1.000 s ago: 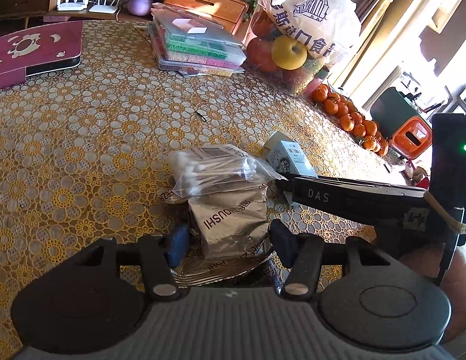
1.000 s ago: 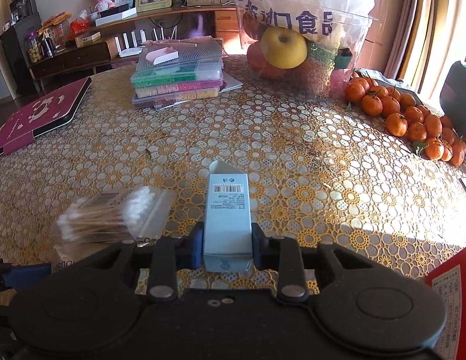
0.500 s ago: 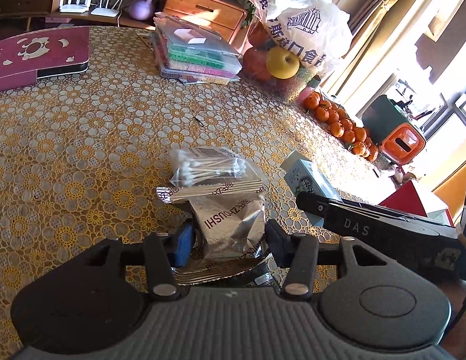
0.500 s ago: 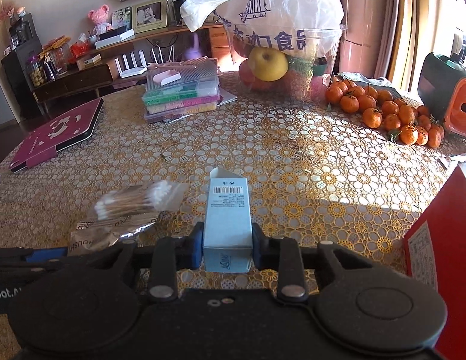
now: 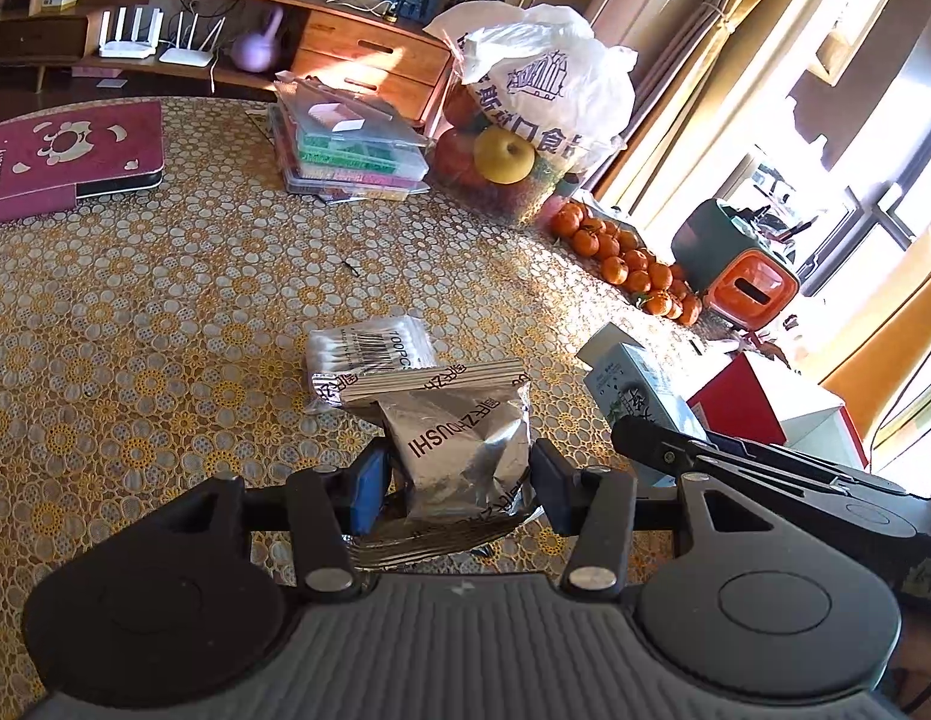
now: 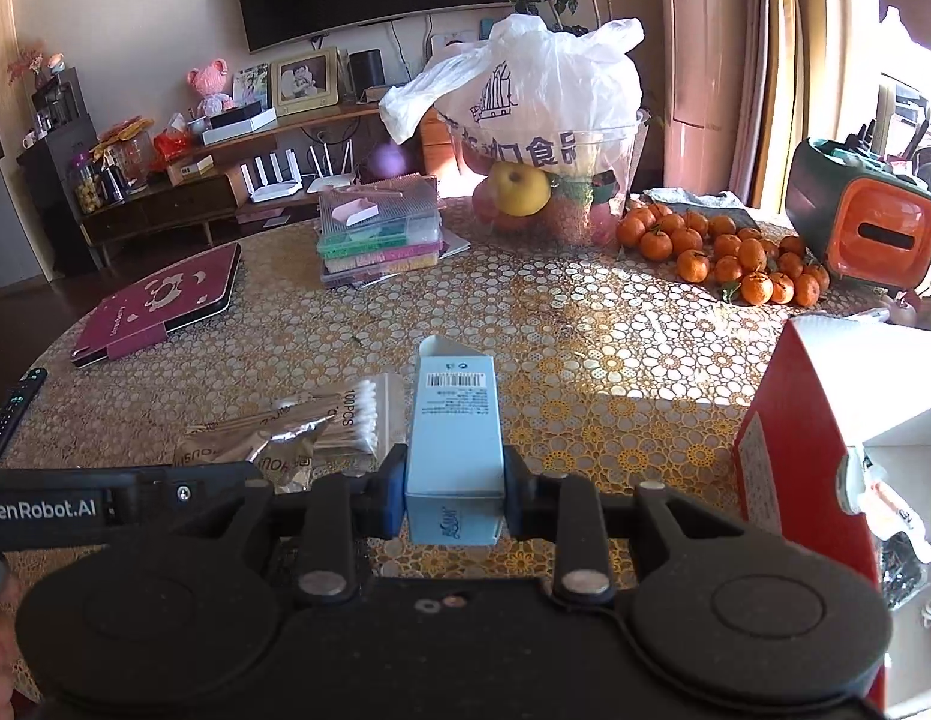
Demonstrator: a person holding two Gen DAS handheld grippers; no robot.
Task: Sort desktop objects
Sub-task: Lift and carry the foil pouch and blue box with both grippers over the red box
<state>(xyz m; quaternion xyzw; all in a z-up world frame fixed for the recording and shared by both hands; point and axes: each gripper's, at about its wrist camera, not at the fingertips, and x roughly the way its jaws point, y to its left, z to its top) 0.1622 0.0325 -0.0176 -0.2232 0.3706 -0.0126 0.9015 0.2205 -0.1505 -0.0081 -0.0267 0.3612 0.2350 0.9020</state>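
My left gripper (image 5: 459, 474) is shut on a silver foil packet (image 5: 465, 444), held above the patterned table (image 5: 165, 330). Beyond it a clear pack of cotton swabs (image 5: 369, 351) lies on the table. My right gripper (image 6: 453, 489) is shut on a pale blue carton (image 6: 455, 438) with a barcode on top. In the left wrist view the blue carton (image 5: 636, 381) and the right gripper show at the right. In the right wrist view the foil packet (image 6: 255, 450) and the cotton swabs (image 6: 351, 414) appear at the left.
A red-and-white open box (image 6: 825, 420) stands at the right edge. Further back are tangerines (image 6: 723, 252), an orange and green appliance (image 6: 861, 228), a fruit bowl under a white bag (image 6: 543, 138), stacked clear cases (image 6: 378, 234) and a maroon tablet cover (image 6: 159, 306).
Both grippers have risen and pulled back with their loads. The cotton swabs, which lay on top of the foil packet, now rest on the table beyond it.
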